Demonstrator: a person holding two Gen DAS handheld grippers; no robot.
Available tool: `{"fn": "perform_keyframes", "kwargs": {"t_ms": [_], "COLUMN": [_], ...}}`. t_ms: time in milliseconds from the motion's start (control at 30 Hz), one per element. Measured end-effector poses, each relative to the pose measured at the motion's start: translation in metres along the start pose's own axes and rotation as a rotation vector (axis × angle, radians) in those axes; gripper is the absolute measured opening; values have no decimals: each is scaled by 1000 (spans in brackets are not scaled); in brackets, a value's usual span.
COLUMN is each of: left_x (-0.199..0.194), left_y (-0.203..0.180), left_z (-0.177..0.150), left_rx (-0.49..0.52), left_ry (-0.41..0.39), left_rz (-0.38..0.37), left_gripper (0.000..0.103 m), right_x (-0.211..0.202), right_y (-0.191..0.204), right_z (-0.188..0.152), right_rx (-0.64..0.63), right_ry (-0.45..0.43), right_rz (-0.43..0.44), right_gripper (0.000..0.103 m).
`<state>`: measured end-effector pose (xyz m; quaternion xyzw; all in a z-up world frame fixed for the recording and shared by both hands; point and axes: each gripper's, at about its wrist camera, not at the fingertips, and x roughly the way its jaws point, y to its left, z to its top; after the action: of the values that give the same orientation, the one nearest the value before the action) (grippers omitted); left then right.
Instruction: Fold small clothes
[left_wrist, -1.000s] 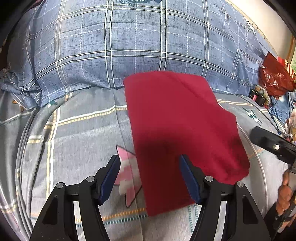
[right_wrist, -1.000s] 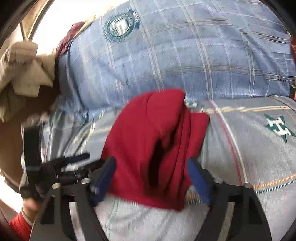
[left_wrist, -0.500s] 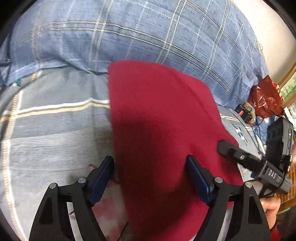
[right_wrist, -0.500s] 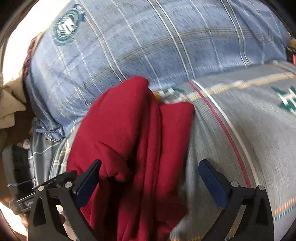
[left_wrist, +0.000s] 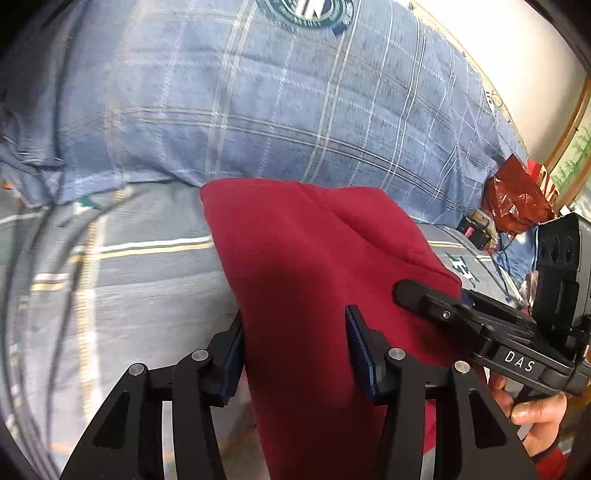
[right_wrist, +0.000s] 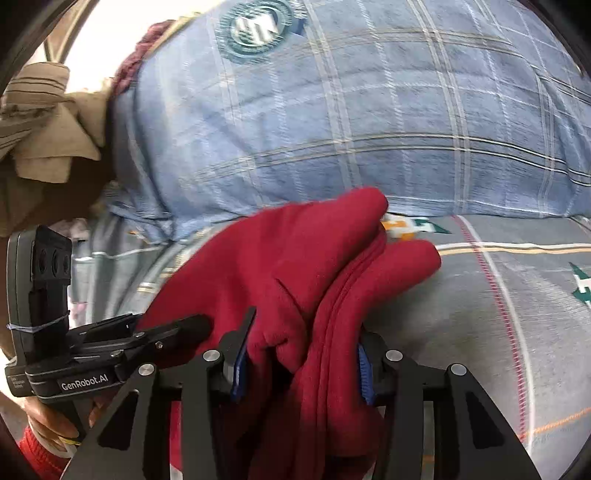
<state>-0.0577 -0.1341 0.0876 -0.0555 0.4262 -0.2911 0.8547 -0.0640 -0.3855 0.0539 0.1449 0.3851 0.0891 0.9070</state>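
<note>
A folded dark red garment (left_wrist: 314, 266) lies on the grey checked bed sheet (left_wrist: 147, 288), its far end by the blue plaid pillow (left_wrist: 295, 122). My left gripper (left_wrist: 295, 354) has its jaws closed on the near end of the garment, cloth filling the gap. In the right wrist view the garment (right_wrist: 295, 266) shows stacked layers, bunched between the jaws of my right gripper (right_wrist: 301, 365), which is shut on it. The right gripper also shows in the left wrist view (left_wrist: 480, 325), at the garment's right edge. The left gripper shows in the right wrist view (right_wrist: 110, 343).
A red plastic bag (left_wrist: 517, 199) and small items sit at the far right of the bed. Beige cloth (right_wrist: 40, 122) hangs at the far left. The large blue pillow (right_wrist: 351, 110) blocks the back. Grey sheet (right_wrist: 498, 314) lies to the right.
Both grippers closed from wide open onto the near end of the red garment. The garment's near part has bunched up and lifted a little.
</note>
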Motion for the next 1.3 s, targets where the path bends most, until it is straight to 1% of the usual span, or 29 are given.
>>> {"fn": "perform_keyframes", "kwargs": {"t_ms": [133, 267, 300, 333, 367, 433, 467, 533, 600, 633, 667, 700, 733, 800, 867, 933, 967, 1033, 1100, 1167, 1200, 1233, 1300], "left_x": [-18, -22, -20, -22, -22, -27, -33, -42, -51, -53, -55, -56, -57, -60, -64, -69, -71, -75, -82, -90, -93, -98, -106], "left_y": [13, 18, 18, 17, 17, 16, 14, 12, 9, 7, 6, 5, 5, 3, -2, -8, -10, -15, -21, -26, -26, -28, -30], "left_z": [-18, -53, -60, -68, -71, -74, -74, -73, -73, -73, -76, -77, -80, -85, -89, -94, -95, -99, -103, -106, -107, -108, -112], "left_rx": [-24, -25, -24, -24, -24, -20, -17, -17, -16, -17, -15, -14, -13, -1, 19, 38, 47, 62, 71, 74, 73, 68, 64], "left_ry": [15, 59, 76, 86, 82, 55, 40, 6, -30, -38, -39, -37, -37, -52, -76, -92, -95, -102, -110, -129, -138, -151, -163], "left_rz": [28, 63, 70, 79, 88, 111, 128, 155, 183, 194, 200, 205, 212, 237, 269, 302, 309, 317, 328, 350, 358, 363, 358], "left_gripper": [49, 50, 51, 54, 57, 58, 58, 62, 64, 64, 64, 64, 64, 64, 64, 64, 64, 64, 64, 64, 64, 64, 64], "right_x": [1, 9, 10, 11, 12, 7, 0, -21, -40, -47, -50, -49, -47, -39, -23, -7, -1, -5, -12, -25, -31, -40, -54], "right_y": [27, 43, 45, 45, 43, 35, 29, 22, 26, 34, 45, 56, 67, 80, 84, 79, 74, 72, 74, 76, 75, 74, 71], "right_z": [-9, -32, -37, -46, -51, -57, -58, -56, -52, -51, -51, -51, -54, -62, -78, -95, -102, -109, -109, -107, -105, -102, -98], "right_rx": [-17, -2, -6, -10, -11, 10, 35, 73, 53, 14, -42, -91, -138, -189, -221, -236, -232, -223, -222, -201, -185, -160, -128], "right_ry": [-2, 56, 67, 80, 97, 124, 119, 79, 25, 4, 3, 10, 17, 40, 77, 130, 145, 112, 105, 90, 81, 58, 11], "right_rz": [35, 60, 56, 34, 14, -25, -25, -14, -8, -5, -4, -1, 3, 4, -49, -139, -158, -149, -142, -133, -120, -109, -122], "right_gripper": [45, 46, 51, 57, 60, 66, 68, 68, 70, 67, 65, 58, 46, 40, 37, 35, 35, 35, 40, 48, 56, 62, 67]}}
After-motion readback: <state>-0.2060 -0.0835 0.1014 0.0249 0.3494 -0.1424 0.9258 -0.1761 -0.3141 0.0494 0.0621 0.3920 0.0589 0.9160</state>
